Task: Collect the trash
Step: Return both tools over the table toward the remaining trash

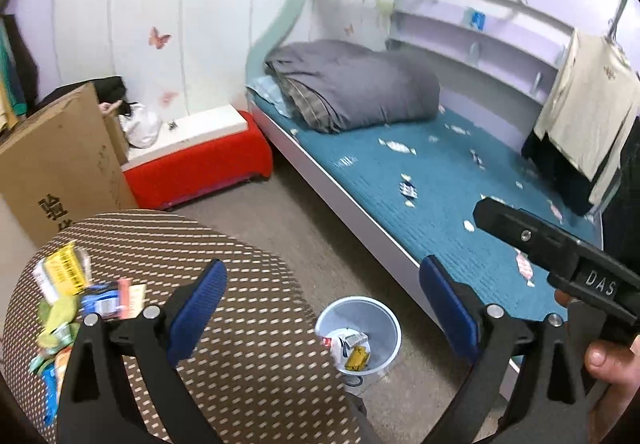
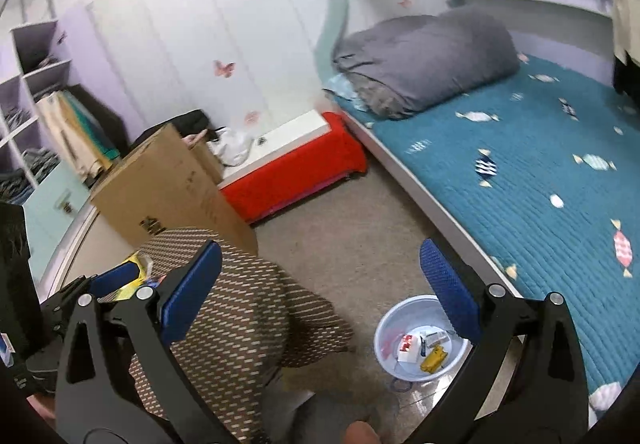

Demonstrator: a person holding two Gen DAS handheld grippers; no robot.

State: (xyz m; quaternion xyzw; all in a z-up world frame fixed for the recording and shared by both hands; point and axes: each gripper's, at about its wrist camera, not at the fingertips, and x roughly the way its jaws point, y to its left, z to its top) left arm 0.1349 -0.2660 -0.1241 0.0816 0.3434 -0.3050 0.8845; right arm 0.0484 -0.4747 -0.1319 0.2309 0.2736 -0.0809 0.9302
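A pale blue waste bin stands on the floor beside the bed, with a yellow wrapper and white packets in it. Several colourful wrappers lie on a round stool with a brown patterned cover. My left gripper is open and empty above the stool's right edge and the bin. My right gripper is open and empty, high over the floor between stool and bin. The right gripper's black body shows at the right of the left wrist view, held by a hand.
A bed with a teal quilt and folded grey duvet runs along the right. A red bench and a cardboard box stand by the wall. Clothes hang at the far right.
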